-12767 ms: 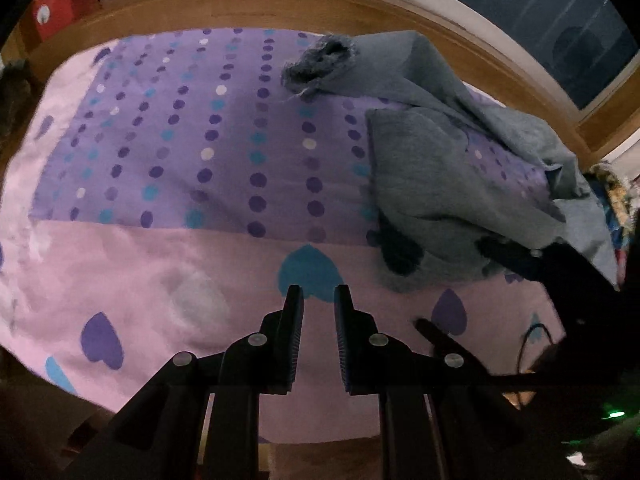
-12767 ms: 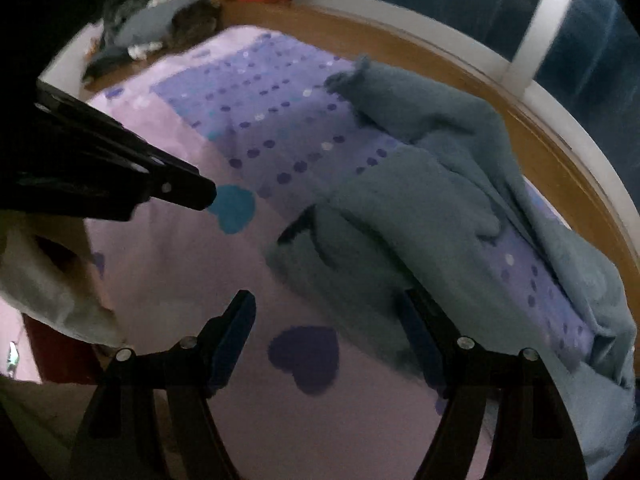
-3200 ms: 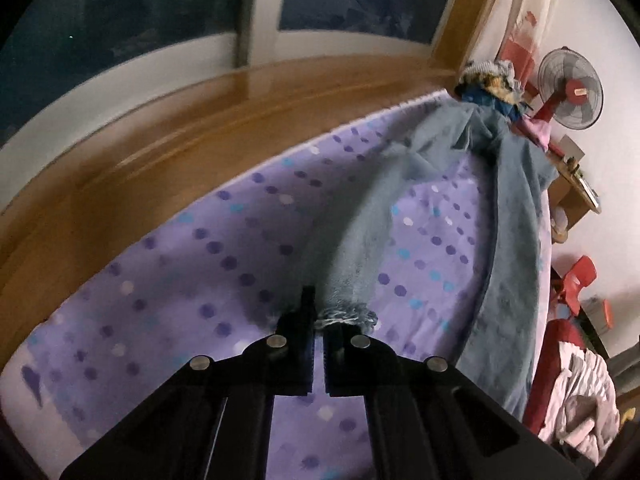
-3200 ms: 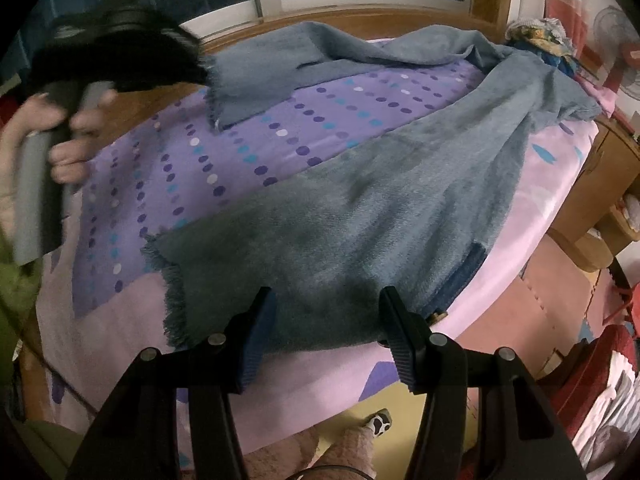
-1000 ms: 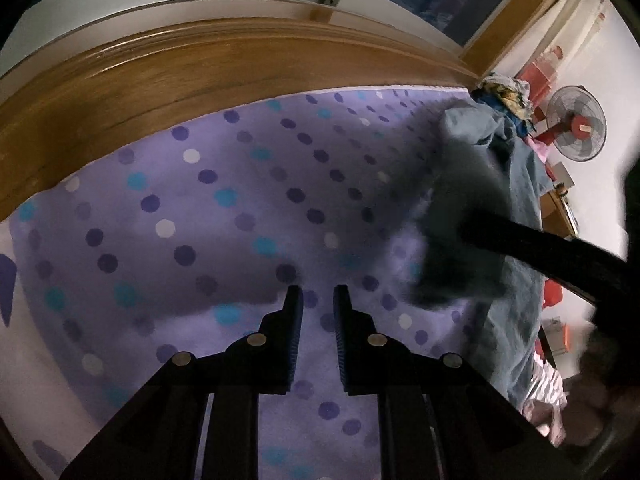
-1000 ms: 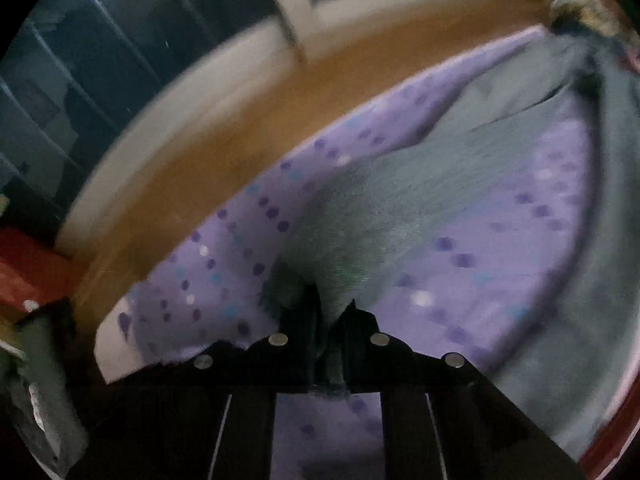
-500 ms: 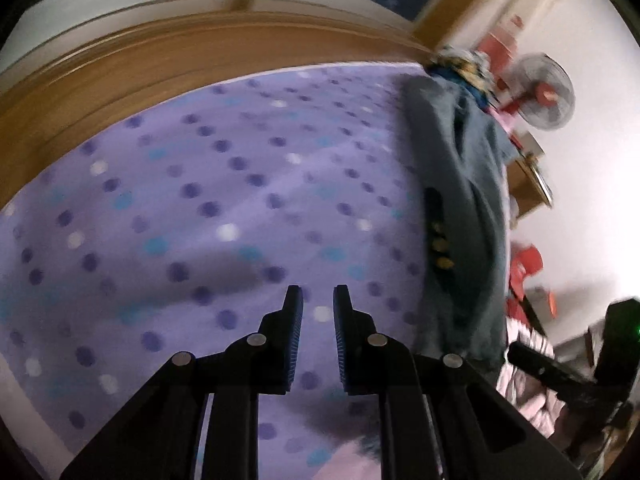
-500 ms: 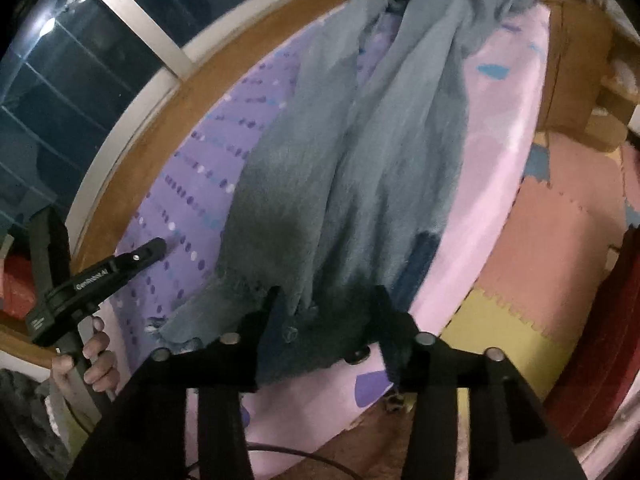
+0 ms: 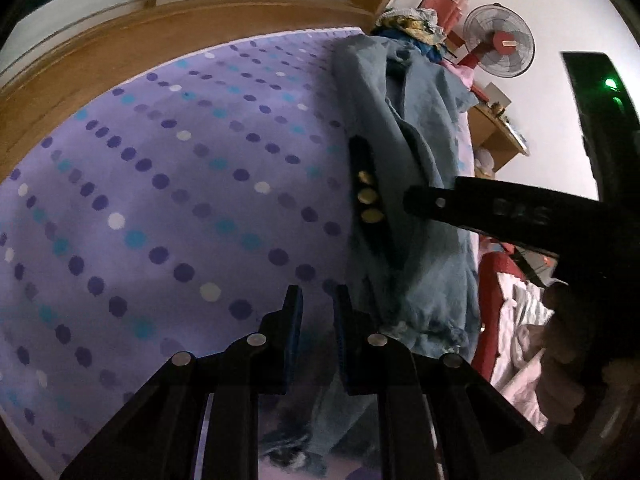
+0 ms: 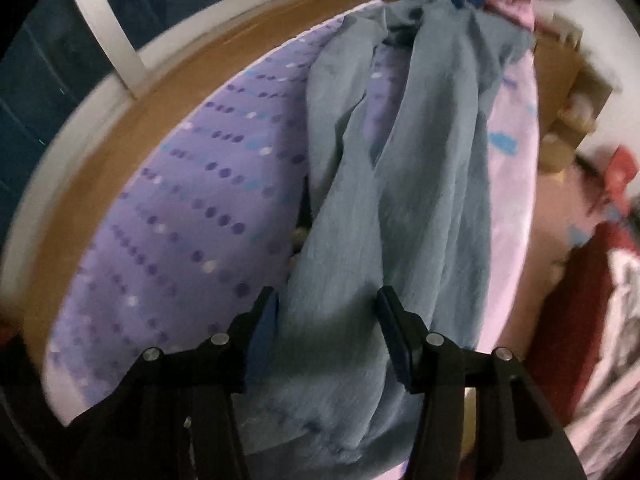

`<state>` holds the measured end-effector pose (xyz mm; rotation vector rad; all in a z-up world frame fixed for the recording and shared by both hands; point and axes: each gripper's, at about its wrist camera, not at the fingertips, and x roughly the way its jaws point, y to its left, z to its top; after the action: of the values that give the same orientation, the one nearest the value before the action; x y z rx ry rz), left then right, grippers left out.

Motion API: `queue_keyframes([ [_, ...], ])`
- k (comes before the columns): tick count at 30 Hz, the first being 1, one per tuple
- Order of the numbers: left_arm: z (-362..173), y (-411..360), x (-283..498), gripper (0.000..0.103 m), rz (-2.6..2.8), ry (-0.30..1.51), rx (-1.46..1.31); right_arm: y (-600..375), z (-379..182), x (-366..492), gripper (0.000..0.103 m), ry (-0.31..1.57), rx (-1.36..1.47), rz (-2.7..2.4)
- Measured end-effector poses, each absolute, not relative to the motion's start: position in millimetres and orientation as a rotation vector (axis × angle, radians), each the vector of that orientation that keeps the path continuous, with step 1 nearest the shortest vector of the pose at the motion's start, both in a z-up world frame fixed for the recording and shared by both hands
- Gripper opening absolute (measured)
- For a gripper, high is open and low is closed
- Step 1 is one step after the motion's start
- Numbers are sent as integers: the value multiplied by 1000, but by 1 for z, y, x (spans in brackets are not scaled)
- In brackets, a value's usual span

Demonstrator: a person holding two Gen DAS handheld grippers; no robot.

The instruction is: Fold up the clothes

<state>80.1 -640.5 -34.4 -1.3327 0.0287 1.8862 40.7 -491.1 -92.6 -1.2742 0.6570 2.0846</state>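
Note:
Blue-grey trousers [image 10: 420,184] lie lengthwise along the right side of the bed, one leg laid over the other. Their frayed hems hang near the bed's front edge. In the left wrist view the trousers [image 9: 424,184] show a dark button strip [image 9: 366,200] with three brass buttons. My right gripper [image 10: 326,300] hovers open above the near end of the trousers, holding nothing. My left gripper [image 9: 318,320] stands over the dotted sheet just left of the trousers, its jaws a narrow gap apart and empty. One black right-gripper finger [image 9: 480,212] crosses that view.
The bed has a purple dotted sheet [image 9: 180,200] with a pink border [image 10: 516,200]. A wooden ledge [image 10: 168,80] and window run along the far side. Clothes pile [image 9: 408,24] at the bed's far end. A fan [image 9: 500,40], a wooden desk and a red chair stand to the right.
My right gripper, shut on a trouser leg a second ago, has laid it onto the other leg and opened. My left gripper swung right toward the trousers, staying empty.

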Motion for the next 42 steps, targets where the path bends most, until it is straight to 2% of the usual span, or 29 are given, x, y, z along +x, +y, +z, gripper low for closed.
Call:
queue_keyframes([
  [3, -34, -635, 86, 15, 1869, 41, -1324, -483, -97, 56, 48, 675, -1288, 2086],
  [6, -32, -629, 86, 15, 1858, 45, -1312, -470, -106, 81, 29, 743, -1292, 2076],
  [10, -31, -614, 87, 15, 1819, 57, -1316, -453, -119, 107, 17, 856, -1287, 2072],
  [16, -34, -590, 96, 16, 1687, 65, -1326, -451, -119, 122, 18, 948, -1273, 2163],
  [18, -39, -582, 100, 27, 1669, 90, -1340, -454, -120, 124, 30, 970, -1290, 2188],
  [20, -44, -577, 104, 28, 1653, 105, -1353, -459, -122, 122, 38, 991, -1304, 2187],
  [24, -48, -573, 109, 28, 1664, 139, -1336, -461, -125, 121, 38, 968, -1302, 2198],
  [25, -48, -573, 110, 28, 1671, 141, -1325, -461, -127, 121, 37, 957, -1299, 2202],
  [26, -47, -574, 111, 16, 1679, 135, -1316, -460, -129, 121, 32, 963, -1298, 2205],
  [27, -45, -576, 110, 3, 1685, 121, -1307, -460, -129, 122, 20, 968, -1298, 2208],
  [31, -19, -594, 109, 3, 1763, 78, -1207, -468, -117, 126, 9, 923, -1256, 2250],
  [34, 11, -615, 103, 3, 1855, 56, -1108, -479, -96, 128, 8, 927, -1216, 2333],
  [36, 27, -635, 92, 3, 1914, 8, -1072, -485, -87, 123, 8, 1006, -1200, 2406],
  [42, 46, -703, 56, 3, 2140, -33, -1040, -531, -75, 70, 8, 1146, -1244, 2599],
])
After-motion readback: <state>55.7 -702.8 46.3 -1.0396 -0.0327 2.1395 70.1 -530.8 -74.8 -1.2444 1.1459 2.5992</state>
